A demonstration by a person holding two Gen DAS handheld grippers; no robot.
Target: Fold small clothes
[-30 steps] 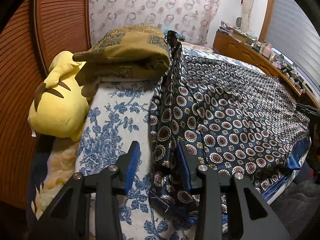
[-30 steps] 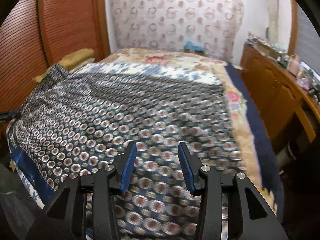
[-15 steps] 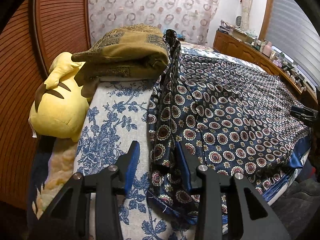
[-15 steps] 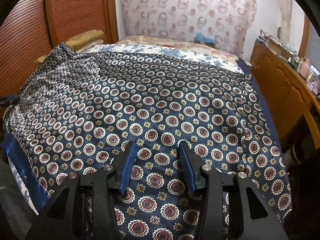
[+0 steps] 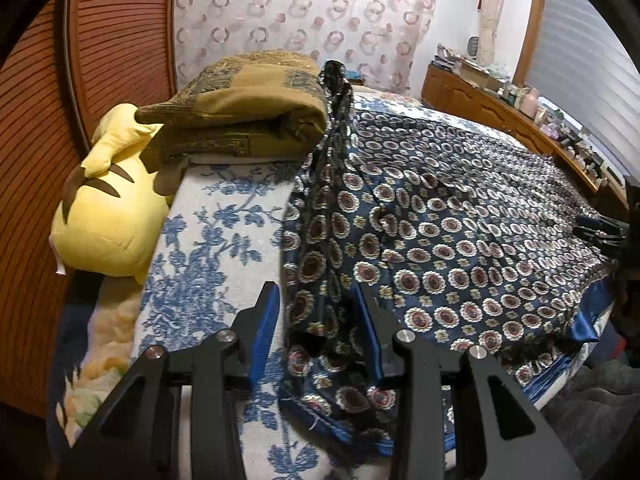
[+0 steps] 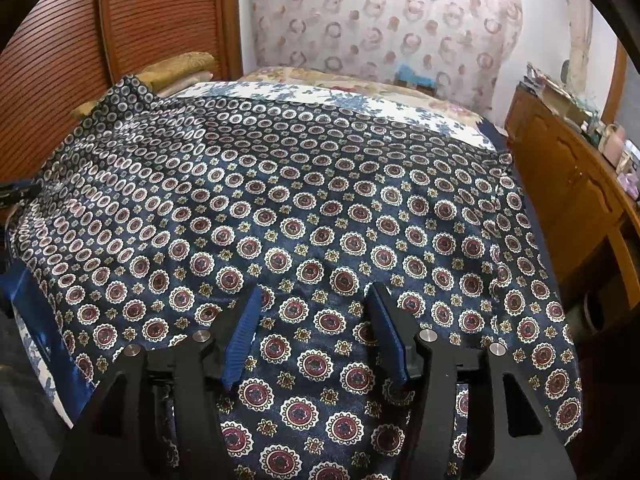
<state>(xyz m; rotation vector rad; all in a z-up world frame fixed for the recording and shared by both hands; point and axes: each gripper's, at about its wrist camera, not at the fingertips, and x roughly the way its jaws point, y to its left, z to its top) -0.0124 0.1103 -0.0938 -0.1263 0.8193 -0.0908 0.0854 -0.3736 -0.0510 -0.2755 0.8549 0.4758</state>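
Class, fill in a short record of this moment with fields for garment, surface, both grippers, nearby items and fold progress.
garment: navy medallion-print cloth, spread flat
surface: bed with blue floral cover
left gripper: open, straddling the cloth's bunched edge
right gripper: open, over the cloth, gripping nothing
nearby items: yellow plush toy; folded olive blanket beside it; wooden dresser
fold progress: no fold made yet

Slatted wooden doors (image 5: 120,40), ring-patterned curtain (image 6: 380,20), cluttered wooden dresser (image 6: 568,172)
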